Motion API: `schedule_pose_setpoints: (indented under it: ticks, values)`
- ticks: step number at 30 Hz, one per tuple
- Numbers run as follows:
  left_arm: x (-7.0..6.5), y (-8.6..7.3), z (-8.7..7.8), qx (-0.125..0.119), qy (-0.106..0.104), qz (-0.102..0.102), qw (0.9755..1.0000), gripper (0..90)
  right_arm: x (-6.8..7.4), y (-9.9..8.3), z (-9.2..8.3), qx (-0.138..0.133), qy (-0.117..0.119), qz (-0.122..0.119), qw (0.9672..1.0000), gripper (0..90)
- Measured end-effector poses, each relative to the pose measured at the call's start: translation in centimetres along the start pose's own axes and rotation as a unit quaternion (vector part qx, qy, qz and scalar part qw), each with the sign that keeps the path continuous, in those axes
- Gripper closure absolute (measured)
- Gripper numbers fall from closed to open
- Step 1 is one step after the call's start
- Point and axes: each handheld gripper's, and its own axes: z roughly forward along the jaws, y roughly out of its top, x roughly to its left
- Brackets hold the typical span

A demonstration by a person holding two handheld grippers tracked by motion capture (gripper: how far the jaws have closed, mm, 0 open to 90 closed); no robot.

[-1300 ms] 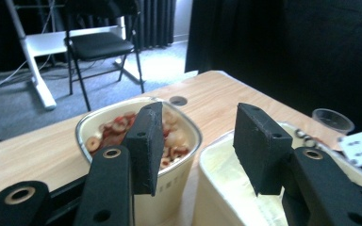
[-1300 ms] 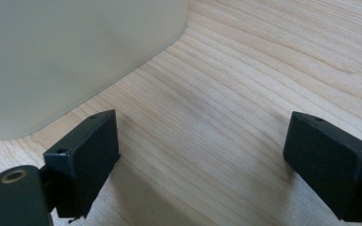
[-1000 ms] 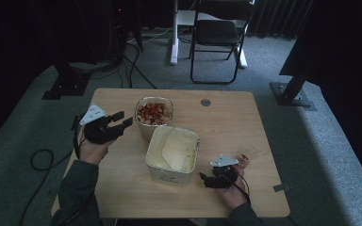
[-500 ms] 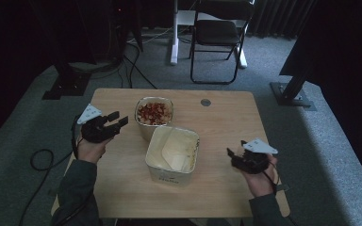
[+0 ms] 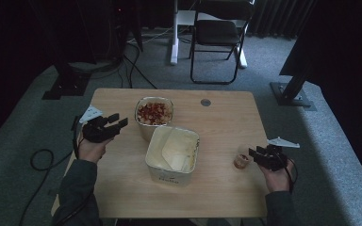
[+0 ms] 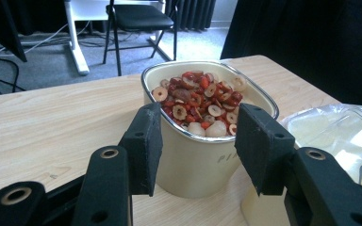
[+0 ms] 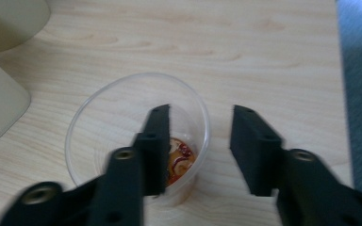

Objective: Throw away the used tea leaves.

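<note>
Writing on far container: raised letters on the cream side wall of the tub of red and white slices, starting "PI"; rest hidden behind a black finger in the left gripper view.
Writing on near container: dark printed word low on the front wall of the larger cream tub in the high view; too small to read.
Yellow mark: part of a yellow shape under the clear lid, cut off at the right edge of the left gripper view; not identifiable.
Small clear cup: standing on the wooden surface near its right edge, well apart from the larger tub; a few red and white slices at its bottom, blurred.
Right gripper: just beside the cup, fingers having just been closing; one finger inside the rim, the other outside the cup wall, wall between them; not yet pressing on it, gap visible on the outer side.
Left gripper: held above the left side of the surface, pointing at the slice tub; fingers released, parted, nothing between them.
Hard to make out: lower part of the cup hidden behind the right fingers; contents of the larger tub pale and unclear under its lid.
Background: black chair on grey carpet, dark surroundings.
</note>
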Motion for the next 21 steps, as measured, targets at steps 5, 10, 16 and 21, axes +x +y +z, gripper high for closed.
schedule_pose_setpoints:
  ticks: [5, 10, 16, 21]
  values:
    - [0.2, -0.5, 0.3, 0.002, 0.004, -0.005, 1.0, 52.1, 0.4, 0.9, 0.8, 0.016, -0.001, -0.008, 0.9998, 80.9]
    - [0.4, -1.0, 0.6, 0.009, 0.008, -0.007, 0.9999, 52.1, 1.5, 2.4, 1.3, 0.008, 0.0, -0.02, 0.9998, 82.8]
    - [0.4, -1.1, 1.0, 0.009, 0.01, -0.005, 0.9999, 51.3, 3.1, 5.0, 2.4, -0.001, 0.001, -0.037, 0.9993, 83.1]
    - [0.2, -1.1, 1.3, 0.007, 0.012, -0.001, 0.9999, 50.8, 4.6, 7.1, 3.0, -0.013, 0.012, -0.047, 0.9988, 83.3]
